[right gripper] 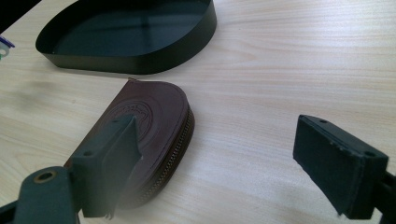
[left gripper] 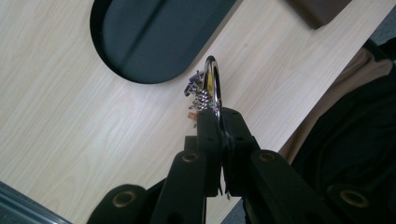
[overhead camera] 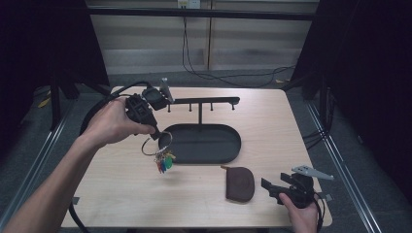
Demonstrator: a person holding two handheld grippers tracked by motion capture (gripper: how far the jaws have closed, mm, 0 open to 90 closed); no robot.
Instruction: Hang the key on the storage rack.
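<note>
This looks like a lab or recording booth rather than a home; a pale wooden table (overhead camera: pixel 204 194) stands alone on a grey floor (overhead camera: pixel 384 160), boxed in by dark curtains (overhead camera: pixel 369 58) on both sides and a black frame bar (overhead camera: pixel 204 12) overhead; loose cables (overhead camera: pixel 214 75) trail across the floor from a socket (overhead camera: pixel 188 4) on the plain panelled back wall (overhead camera: pixel 145 43); metal rails (overhead camera: pixel 43 145) run along the table's sides.

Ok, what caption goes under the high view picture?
Left gripper lifts a key ring beside the black tray.
</note>
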